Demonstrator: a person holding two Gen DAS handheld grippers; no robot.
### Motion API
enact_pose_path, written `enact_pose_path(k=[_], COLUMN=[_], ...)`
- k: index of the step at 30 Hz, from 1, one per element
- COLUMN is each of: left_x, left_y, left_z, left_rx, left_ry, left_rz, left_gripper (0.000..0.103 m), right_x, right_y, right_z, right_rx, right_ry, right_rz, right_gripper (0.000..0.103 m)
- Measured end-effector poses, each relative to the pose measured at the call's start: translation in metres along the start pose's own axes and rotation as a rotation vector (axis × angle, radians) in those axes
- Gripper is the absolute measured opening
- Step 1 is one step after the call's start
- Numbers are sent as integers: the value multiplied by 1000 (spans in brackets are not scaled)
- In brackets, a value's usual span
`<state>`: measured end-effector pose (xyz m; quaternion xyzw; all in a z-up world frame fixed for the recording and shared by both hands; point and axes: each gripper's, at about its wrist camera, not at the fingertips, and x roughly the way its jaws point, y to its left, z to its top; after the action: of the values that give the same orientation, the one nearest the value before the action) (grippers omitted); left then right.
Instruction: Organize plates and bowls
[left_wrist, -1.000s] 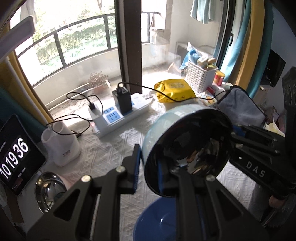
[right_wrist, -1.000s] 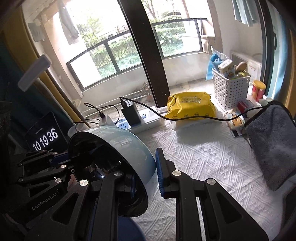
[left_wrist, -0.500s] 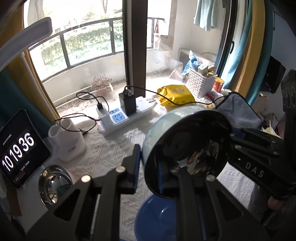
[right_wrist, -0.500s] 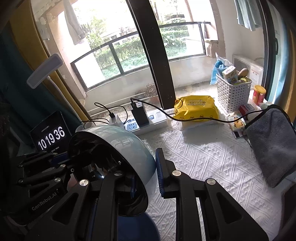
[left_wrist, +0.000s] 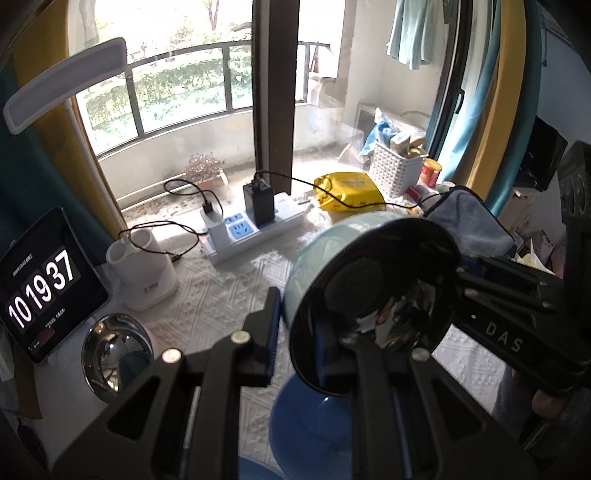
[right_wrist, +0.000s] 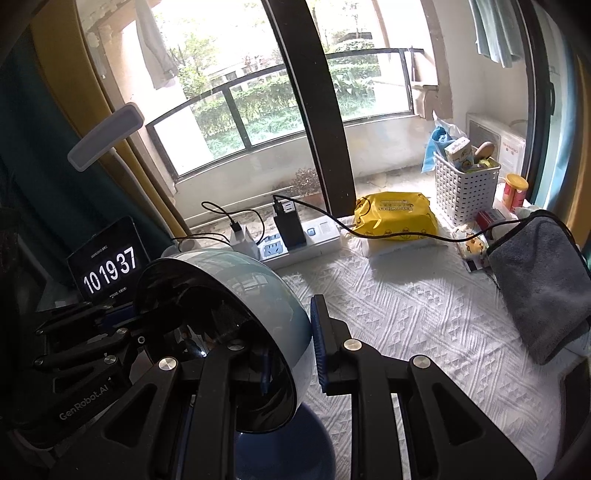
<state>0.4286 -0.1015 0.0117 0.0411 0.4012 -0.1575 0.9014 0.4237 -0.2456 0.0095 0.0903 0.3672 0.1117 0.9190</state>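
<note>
A bowl (left_wrist: 314, 254), pale blue outside and glossy black inside, hangs tilted above the table with its mouth facing the cameras. My left gripper (left_wrist: 306, 343) is shut on its rim, one finger outside the wall and one inside. My right gripper (right_wrist: 291, 354) is shut on the opposite rim (right_wrist: 240, 273) in the same way. Each gripper shows in the other's view: the right gripper (left_wrist: 498, 317) and the left gripper (right_wrist: 92, 343). Below the held bowl stands a dark blue bowl (left_wrist: 314, 424) (right_wrist: 295, 443). A steel bowl (left_wrist: 114, 354) sits at the left.
A tablet clock (left_wrist: 37, 291) and a white cup holder (left_wrist: 142, 273) stand at the left. A power strip (left_wrist: 255, 229) with cables lies by the window. A yellow wipes pack (right_wrist: 395, 218), a white basket (right_wrist: 465, 188) and a grey towel (right_wrist: 543, 277) occupy the right side.
Both grippers have drawn back and slightly up with the pale blue bowl between them. More of the steel bowl and the dark blue bowl now shows.
</note>
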Motion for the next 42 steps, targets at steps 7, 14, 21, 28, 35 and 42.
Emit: enact_pose_path(k=[7, 14, 21, 28, 35, 42], left_x=[-12, -19, -22, -14, -1, 13], left_y=[6, 8, 4, 0, -3, -8], left_z=[-14, -29, -47, -67, -90, -109], left_rx=[-9, -14, -17, -18, -28, -22], left_ry=[-4, 0, 10, 38, 76, 116], left_rz=[-2, 0, 0, -2, -13, -10], left_gripper=[16, 16, 16, 16, 16, 16], right_x=[-10, -16, -22, -20, -12, -2], right_y=[13, 23, 29, 25, 18, 11], right_z=[-14, -27, -44, -64, -86, -110], right_rx=[-14, -17, -14, -3, 6, 24], right_ry=[-4, 2, 10, 31, 65, 103], right_rz=[1, 2, 1, 2, -5, -15], right_gripper=[20, 20, 20, 20, 20, 20])
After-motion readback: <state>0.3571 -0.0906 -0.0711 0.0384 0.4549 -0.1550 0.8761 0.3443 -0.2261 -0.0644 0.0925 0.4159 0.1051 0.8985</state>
